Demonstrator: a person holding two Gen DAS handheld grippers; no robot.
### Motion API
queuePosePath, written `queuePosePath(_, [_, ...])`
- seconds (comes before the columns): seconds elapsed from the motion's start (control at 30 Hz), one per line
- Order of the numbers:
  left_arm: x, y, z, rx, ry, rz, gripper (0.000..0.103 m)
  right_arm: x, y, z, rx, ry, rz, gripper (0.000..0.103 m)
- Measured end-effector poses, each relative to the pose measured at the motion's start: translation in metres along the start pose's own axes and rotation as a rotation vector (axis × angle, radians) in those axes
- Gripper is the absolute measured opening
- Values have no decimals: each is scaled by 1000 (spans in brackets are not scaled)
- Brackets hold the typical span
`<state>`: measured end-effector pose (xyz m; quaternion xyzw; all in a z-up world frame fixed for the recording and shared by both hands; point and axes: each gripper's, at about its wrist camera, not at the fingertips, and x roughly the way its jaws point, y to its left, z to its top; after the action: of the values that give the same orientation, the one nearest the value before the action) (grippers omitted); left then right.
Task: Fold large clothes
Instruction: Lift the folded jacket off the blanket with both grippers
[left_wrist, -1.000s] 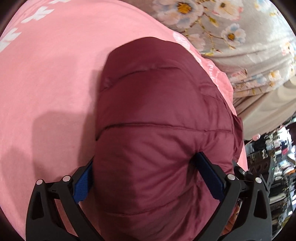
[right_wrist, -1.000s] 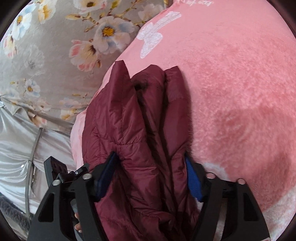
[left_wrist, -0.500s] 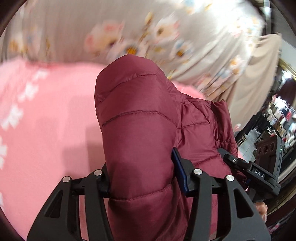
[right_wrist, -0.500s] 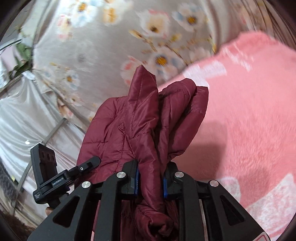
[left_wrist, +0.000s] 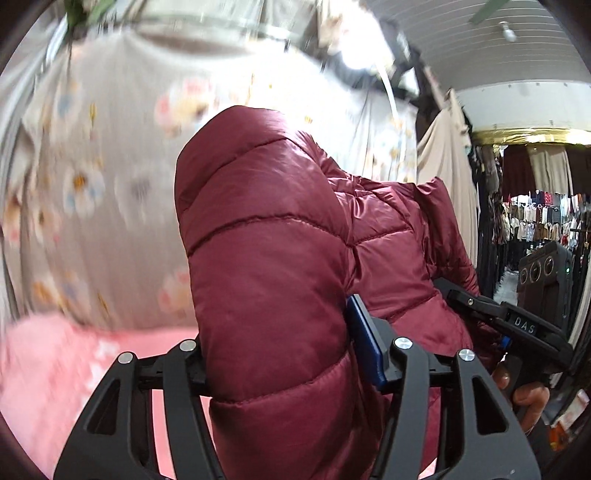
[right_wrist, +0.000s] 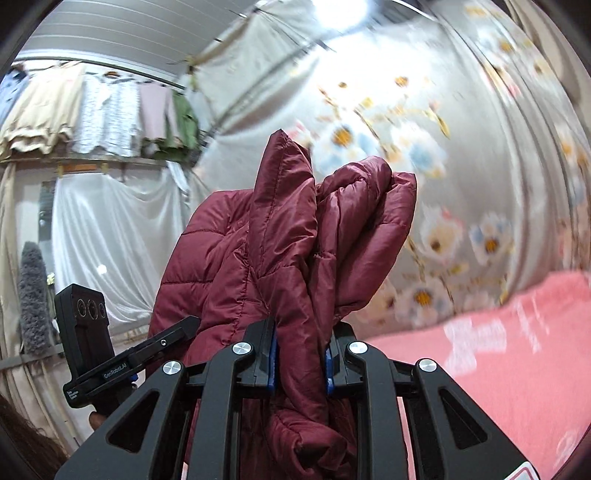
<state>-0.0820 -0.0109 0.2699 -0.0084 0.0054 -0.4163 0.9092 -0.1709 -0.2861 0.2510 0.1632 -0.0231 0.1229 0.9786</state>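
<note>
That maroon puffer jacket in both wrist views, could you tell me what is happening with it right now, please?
A person holds a gripper in each hand, and both are clamped on the maroon puffer jacket. The left gripper squeezes a thick padded section; the right gripper pinches bunched layers. The jacket is held up above the pink blanket, in front of a floral curtain. No finished fold is visible yet.

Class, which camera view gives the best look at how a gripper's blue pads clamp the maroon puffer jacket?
The right wrist view: both blue pads of the right gripper pinch a thin fold of the jacket. In the left wrist view, the jacket's bulk hides one pad of the left gripper.
</note>
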Motion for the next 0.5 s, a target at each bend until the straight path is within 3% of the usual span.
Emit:
queuePosePath(0.27, [-54, 7, 43, 97, -183, 32, 65, 3, 61, 44, -137, -116, 80, 19])
queuePosePath(0.5, [-64, 44, 62, 110, -236, 64, 68, 43, 86, 56, -189, -145, 131, 20])
